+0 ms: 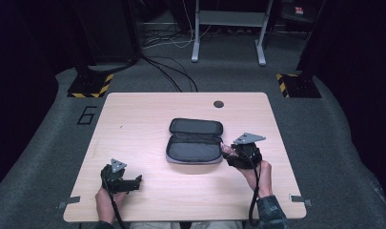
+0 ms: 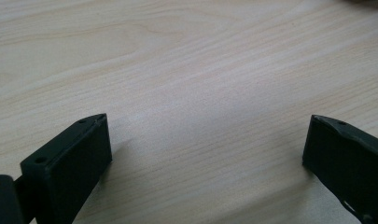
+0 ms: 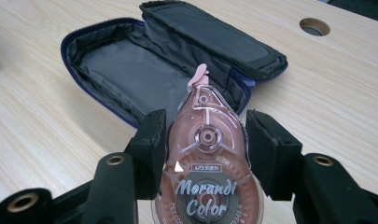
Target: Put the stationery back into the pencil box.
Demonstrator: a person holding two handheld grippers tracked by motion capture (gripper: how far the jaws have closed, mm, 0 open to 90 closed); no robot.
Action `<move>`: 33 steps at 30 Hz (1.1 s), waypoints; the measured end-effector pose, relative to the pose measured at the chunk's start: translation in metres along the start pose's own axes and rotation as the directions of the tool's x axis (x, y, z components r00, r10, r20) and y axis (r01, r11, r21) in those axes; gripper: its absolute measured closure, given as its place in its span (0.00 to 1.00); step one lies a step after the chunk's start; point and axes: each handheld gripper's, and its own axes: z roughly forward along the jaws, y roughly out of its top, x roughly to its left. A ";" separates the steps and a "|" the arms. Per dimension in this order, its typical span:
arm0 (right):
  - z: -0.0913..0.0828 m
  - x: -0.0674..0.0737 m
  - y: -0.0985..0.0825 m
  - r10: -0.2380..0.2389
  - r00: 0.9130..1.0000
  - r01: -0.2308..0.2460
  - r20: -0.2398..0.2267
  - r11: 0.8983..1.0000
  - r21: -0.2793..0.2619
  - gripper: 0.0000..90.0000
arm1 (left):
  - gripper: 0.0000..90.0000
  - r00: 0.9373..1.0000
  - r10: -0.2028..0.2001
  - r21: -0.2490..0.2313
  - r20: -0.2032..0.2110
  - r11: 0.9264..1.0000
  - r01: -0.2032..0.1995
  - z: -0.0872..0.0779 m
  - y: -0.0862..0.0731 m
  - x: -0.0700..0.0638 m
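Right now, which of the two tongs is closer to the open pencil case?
The right. The right tongs sit just at the open pencil case's right edge, gripping a pink correction tape. The left tongs rest open on the table, well off to the case's lower left.

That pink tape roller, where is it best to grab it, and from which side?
Across its flat, clear sides at the wide body, coming from the rounded back end, as the right gripper holds the correction tape roller. That leaves the narrow tip free, pointing at the open pencil case.

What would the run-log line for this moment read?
right gripper: shut on correction tape | case: open, on table | left gripper: open, nothing between
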 end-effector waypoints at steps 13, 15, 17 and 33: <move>0.017 0.006 0.031 -0.045 0.998 0.045 -0.054 0.999 -0.004 0.55 | 0.01 1.000 0.002 -0.001 0.000 1.000 -0.002 0.000 0.000 0.000; 0.025 0.008 0.041 -0.067 0.996 0.067 -0.067 0.998 0.007 0.55 | 0.01 1.000 0.002 -0.001 -0.001 1.000 -0.002 0.000 0.000 0.000; 0.026 0.009 0.043 -0.067 0.995 0.068 -0.071 0.998 0.011 0.55 | 0.01 1.000 -0.001 -0.001 -0.001 1.000 0.001 0.000 0.000 0.000; 0.072 0.017 0.064 -0.079 0.990 0.088 -0.120 0.993 0.073 0.55 | 0.01 1.000 0.001 -0.001 -0.001 1.000 -0.001 0.000 0.000 0.000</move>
